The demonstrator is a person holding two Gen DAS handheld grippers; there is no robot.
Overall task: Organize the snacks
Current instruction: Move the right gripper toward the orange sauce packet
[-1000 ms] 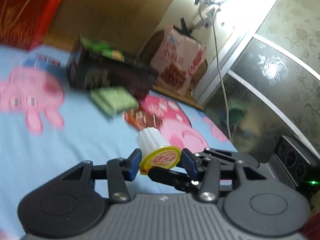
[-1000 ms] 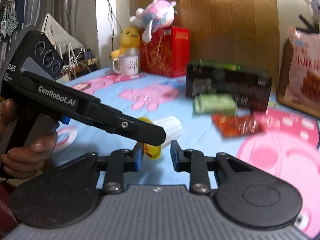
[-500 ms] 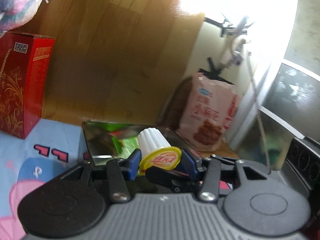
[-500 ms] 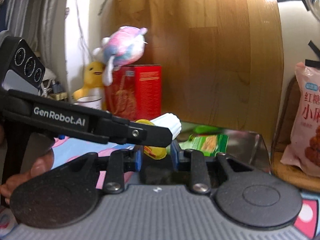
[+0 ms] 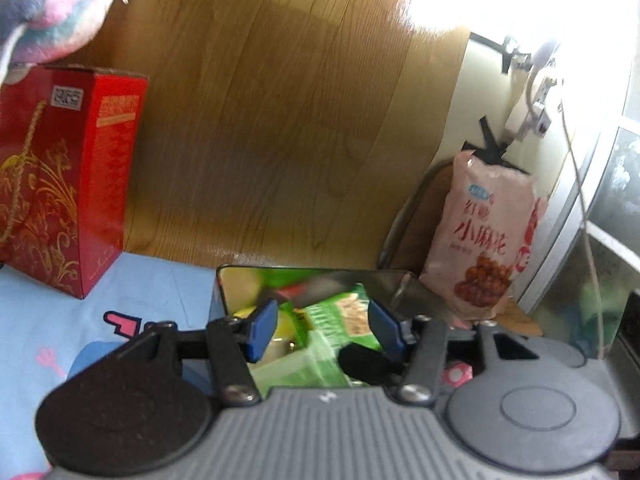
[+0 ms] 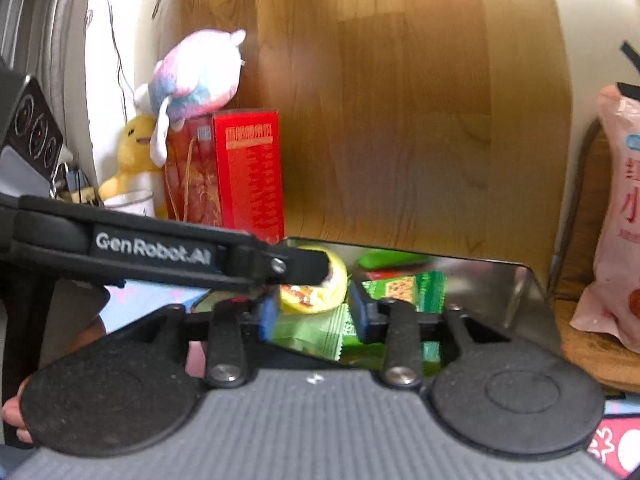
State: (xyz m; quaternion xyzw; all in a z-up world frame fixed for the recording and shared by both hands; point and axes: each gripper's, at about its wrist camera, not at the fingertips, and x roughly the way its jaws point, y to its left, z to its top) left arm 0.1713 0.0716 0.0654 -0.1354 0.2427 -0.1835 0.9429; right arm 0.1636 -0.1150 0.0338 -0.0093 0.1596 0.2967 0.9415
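Note:
My left gripper (image 5: 320, 332) is open and empty above a shiny metal box (image 5: 416, 292) that holds green snack packets (image 5: 344, 316). In the right wrist view the yellow-lidded cup (image 6: 316, 292) lies in the metal box (image 6: 520, 300) among green packets (image 6: 404, 290), just under the left gripper's black finger (image 6: 296, 266). My right gripper (image 6: 312, 312) is open and empty in front of the box, with the cup seen between its blue pads.
A red carton (image 5: 64, 184) with a plush toy (image 6: 200, 76) on top stands left of the box. A pink snack bag (image 5: 488, 236) leans at the right on a wooden surface. A wooden headboard (image 5: 260, 120) is behind. A cable (image 5: 580, 184) hangs at the right.
The left gripper carried the cup over the metal box, opened and let it go; the cup now lies in the box. The right gripper came up to the box.

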